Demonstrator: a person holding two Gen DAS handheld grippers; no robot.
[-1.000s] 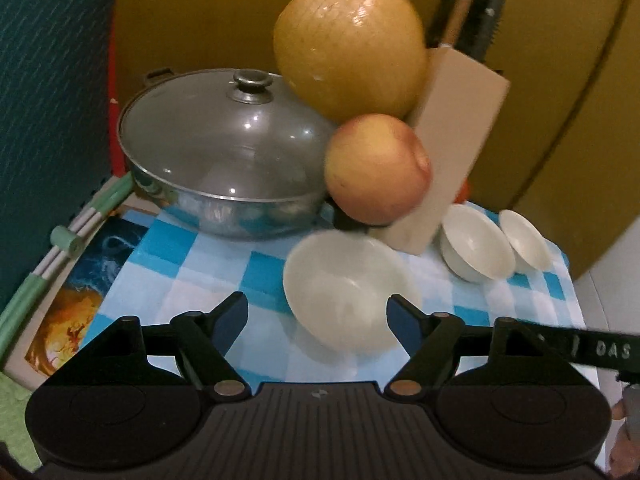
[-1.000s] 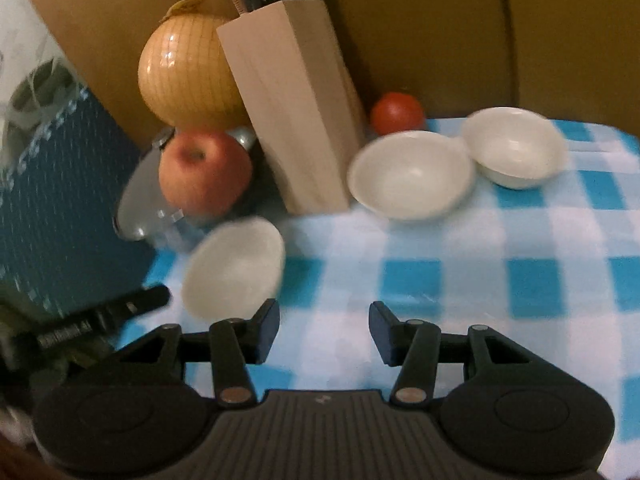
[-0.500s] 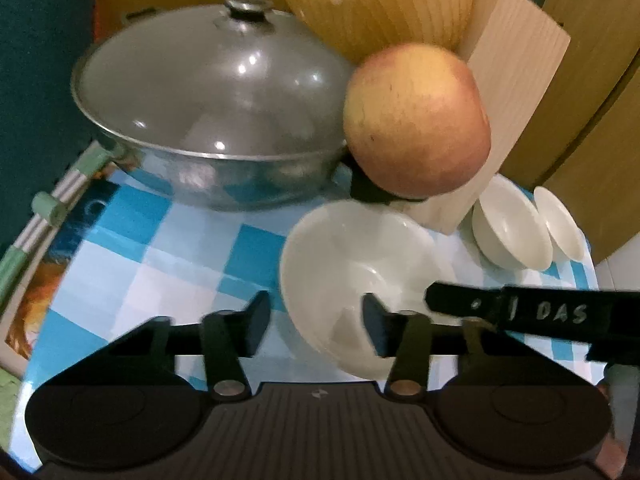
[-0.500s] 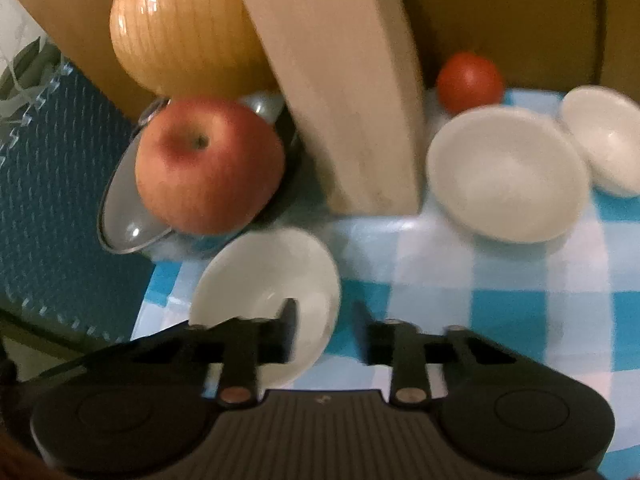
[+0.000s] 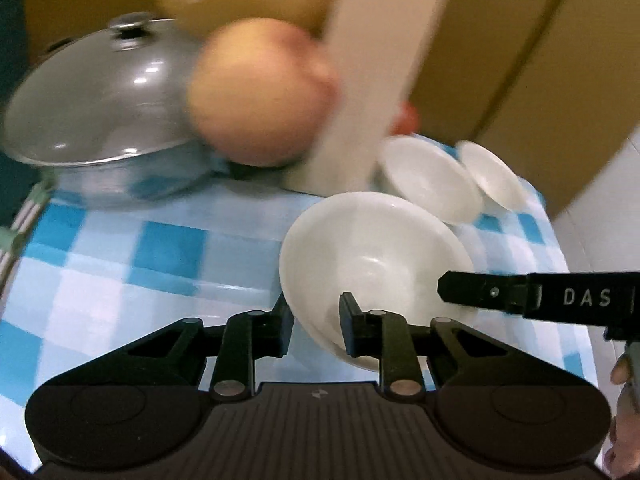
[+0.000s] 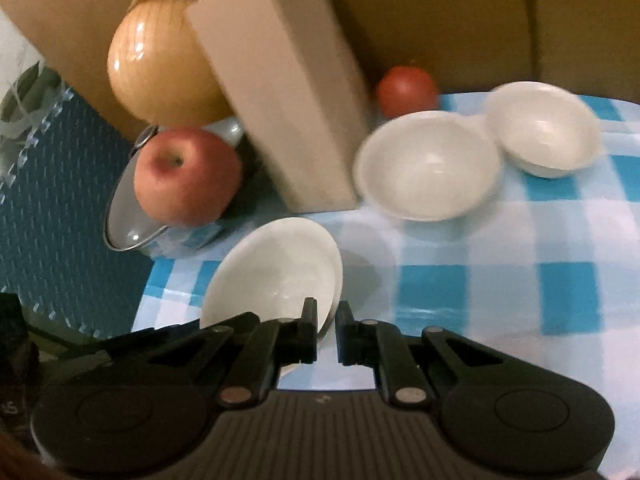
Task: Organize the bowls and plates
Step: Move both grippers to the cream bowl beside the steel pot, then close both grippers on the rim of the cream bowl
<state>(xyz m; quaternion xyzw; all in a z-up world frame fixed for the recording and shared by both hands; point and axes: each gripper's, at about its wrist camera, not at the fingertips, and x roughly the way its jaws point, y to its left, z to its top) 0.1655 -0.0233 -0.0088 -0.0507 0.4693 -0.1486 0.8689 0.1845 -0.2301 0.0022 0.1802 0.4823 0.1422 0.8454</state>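
The left gripper (image 5: 314, 322) points forward and low over the desk (image 5: 120, 264); its jaws pinch the near rim of a tilted white bowl (image 5: 376, 256). The right gripper (image 6: 326, 328) grips the same bowl's rim from the other side, jaws nearly together. Beyond the jaws stand two more bowls (image 6: 428, 164), an apple (image 6: 186, 176) and a knife block (image 6: 288, 100). Only the right view shows the netted yellow fruit (image 6: 160, 72) sharply.

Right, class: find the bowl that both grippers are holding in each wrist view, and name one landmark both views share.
Left wrist: the held bowl sits right of centre, low, its near rim between the left gripper fingers.
Right wrist: it is lower left of centre, tilted, its rim in the right gripper.
Shared landmark: the knife block.
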